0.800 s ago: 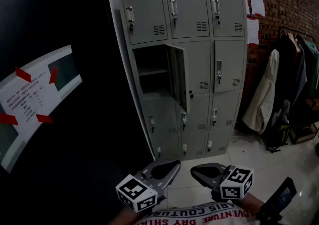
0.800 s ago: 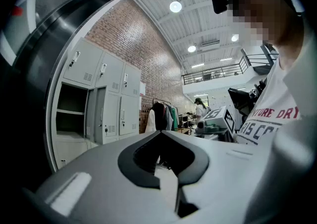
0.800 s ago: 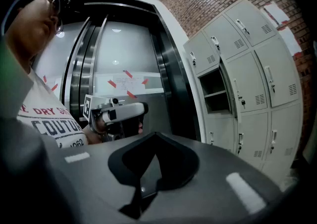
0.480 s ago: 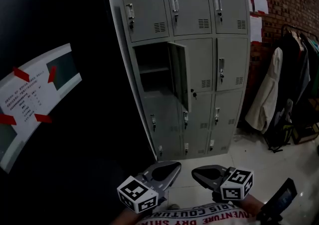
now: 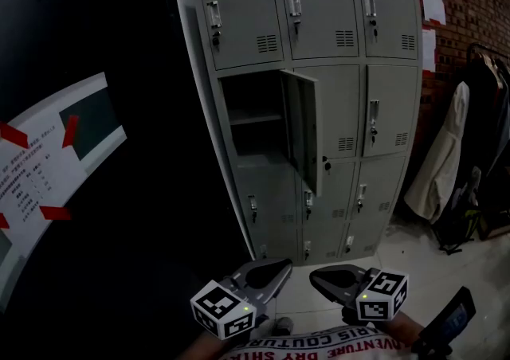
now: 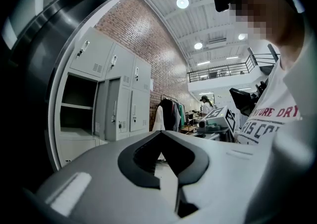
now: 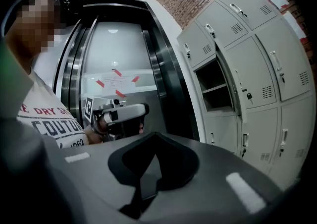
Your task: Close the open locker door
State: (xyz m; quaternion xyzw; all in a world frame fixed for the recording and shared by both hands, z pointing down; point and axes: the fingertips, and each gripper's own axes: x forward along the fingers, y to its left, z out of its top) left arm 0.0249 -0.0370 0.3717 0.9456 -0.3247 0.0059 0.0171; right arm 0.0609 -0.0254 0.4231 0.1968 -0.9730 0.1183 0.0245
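Note:
A grey bank of lockers (image 5: 319, 95) stands against the wall ahead. In its middle row, the left compartment (image 5: 253, 115) is open and its door (image 5: 304, 134) swings out to the right, edge-on to me. Both grippers are held low near my body, well short of the lockers. My left gripper (image 5: 277, 269) and right gripper (image 5: 319, 275) point at each other, both shut on nothing. The left gripper view shows the open compartment (image 6: 77, 104) beyond my left gripper (image 6: 162, 136). The right gripper view shows the open door (image 7: 238, 96) beyond my right gripper (image 7: 156, 136).
A dark panel (image 5: 96, 151) with a white notice taped in red (image 5: 48, 167) fills the left side. Coats (image 5: 454, 159) hang on a rack to the right of the lockers, before a brick wall (image 5: 470, 0). Pale floor tiles (image 5: 414, 263) lie in front.
The lockers have shifted right and grown slightly larger in the head view. Both grippers stay low and shut in about the same place.

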